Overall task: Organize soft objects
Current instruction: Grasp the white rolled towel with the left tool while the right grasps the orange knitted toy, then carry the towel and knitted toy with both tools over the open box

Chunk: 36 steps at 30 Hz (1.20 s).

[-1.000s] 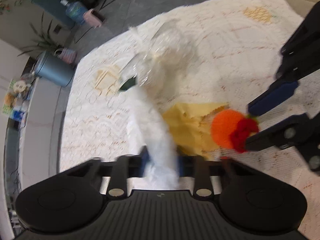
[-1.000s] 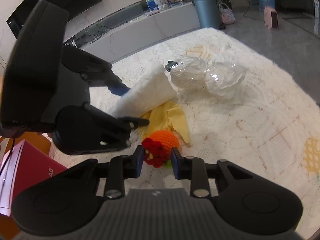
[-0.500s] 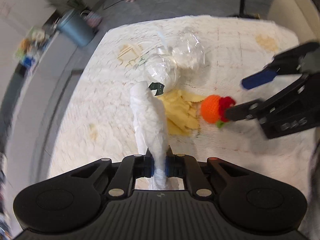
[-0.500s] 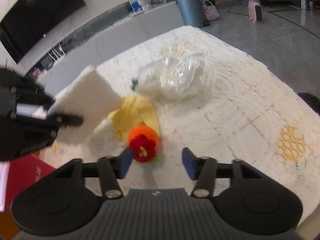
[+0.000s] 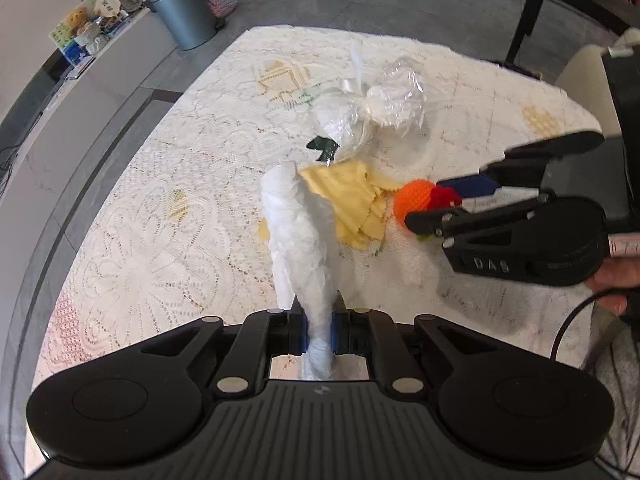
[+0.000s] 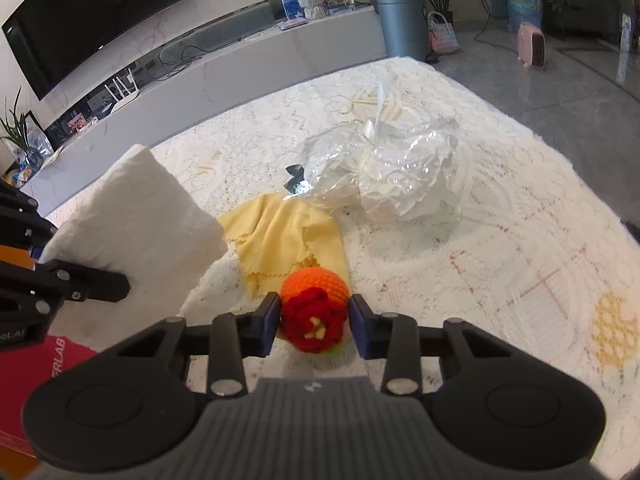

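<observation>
Left gripper (image 5: pixel 318 330): fingers clamped on white cloth (image 5: pixel 300 232), lifted clear of tabletop (image 5: pixel 168 168), likely for relocating. Right gripper (image 6: pixel 314 322): fingers straddle crochet ball (image 6: pixel 314 300) resting on tabletop; contact uncertain, grip apparently unfinished. Yellow cloth (image 6: pixel 284 236) flat beside ball; plastic bundle (image 6: pixel 384 168) behind, untouched.
</observation>
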### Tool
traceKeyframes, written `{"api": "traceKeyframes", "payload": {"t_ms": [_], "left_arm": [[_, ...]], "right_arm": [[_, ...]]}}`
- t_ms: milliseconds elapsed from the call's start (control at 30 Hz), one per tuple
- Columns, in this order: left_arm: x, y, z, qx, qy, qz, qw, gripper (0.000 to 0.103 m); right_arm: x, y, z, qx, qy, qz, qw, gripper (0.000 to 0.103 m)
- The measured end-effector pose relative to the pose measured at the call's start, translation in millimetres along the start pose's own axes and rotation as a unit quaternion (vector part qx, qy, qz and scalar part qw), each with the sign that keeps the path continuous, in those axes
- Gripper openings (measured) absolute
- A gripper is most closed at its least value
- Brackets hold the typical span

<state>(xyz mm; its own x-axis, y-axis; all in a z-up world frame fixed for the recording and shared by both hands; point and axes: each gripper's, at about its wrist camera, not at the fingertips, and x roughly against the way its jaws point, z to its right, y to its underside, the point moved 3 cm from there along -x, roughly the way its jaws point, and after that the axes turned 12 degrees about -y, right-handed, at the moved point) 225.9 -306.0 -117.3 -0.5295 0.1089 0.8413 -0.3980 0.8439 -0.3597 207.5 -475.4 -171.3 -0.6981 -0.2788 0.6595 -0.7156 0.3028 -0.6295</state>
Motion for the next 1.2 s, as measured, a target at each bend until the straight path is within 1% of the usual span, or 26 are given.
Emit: {"api": "traceKeyframes", "payload": {"t_ms": [100,200,333,467,533,667,733,833,933,967,1067,1200], "left_arm": [[5,-2,-1,0.008,-0.006,0.011,0.9999,0.011],[13,-3,-1,0.010,-0.012,0.021,0.9997,0.011],[22,0,-3,0.019,-0.021,0.020,0.9994,0.011],[40,5,-7,0.031,-0.037,0.029,0.9984,0.011],[51,8,-12,0.044,-0.036,0.035,0.9978,0.011],[79,18,-22,0.064,-0.056,0.060,0.9946,0.011],[94,25,-30,0.086,-0.062,0.073,0.9917,0.011],[119,40,-44,0.121,-0.075,0.091,0.9856,0.011],[144,56,-57,0.153,-0.114,0.105,0.9759,0.011],[153,61,-61,0.162,-0.121,0.112,0.9728,0.011],[178,76,-72,0.184,-0.124,0.127,0.9667,0.011],[206,102,-90,0.211,-0.132,0.144,0.9578,0.011]], "right_arm": [[4,0,2,-0.007,-0.013,0.002,1.000,0.037],[12,0,2,-0.012,-0.008,0.012,1.000,0.037],[24,1,2,-0.014,-0.010,0.022,1.000,0.037],[39,1,-2,-0.003,0.013,0.037,0.999,0.037],[48,0,-5,0.001,0.012,0.050,0.999,0.037],[62,-3,-16,0.016,0.010,0.075,0.997,0.037],[59,-1,-19,0.015,0.000,0.070,0.997,0.037],[53,-2,-28,0.029,0.011,0.061,0.998,0.037],[56,-5,-42,0.050,0.014,0.066,0.996,0.037],[59,-7,-50,0.059,0.011,0.072,0.996,0.037],[73,-11,-75,0.083,-0.005,0.094,0.992,0.037],[103,-16,-113,0.095,-0.033,0.147,0.984,0.037]]}}
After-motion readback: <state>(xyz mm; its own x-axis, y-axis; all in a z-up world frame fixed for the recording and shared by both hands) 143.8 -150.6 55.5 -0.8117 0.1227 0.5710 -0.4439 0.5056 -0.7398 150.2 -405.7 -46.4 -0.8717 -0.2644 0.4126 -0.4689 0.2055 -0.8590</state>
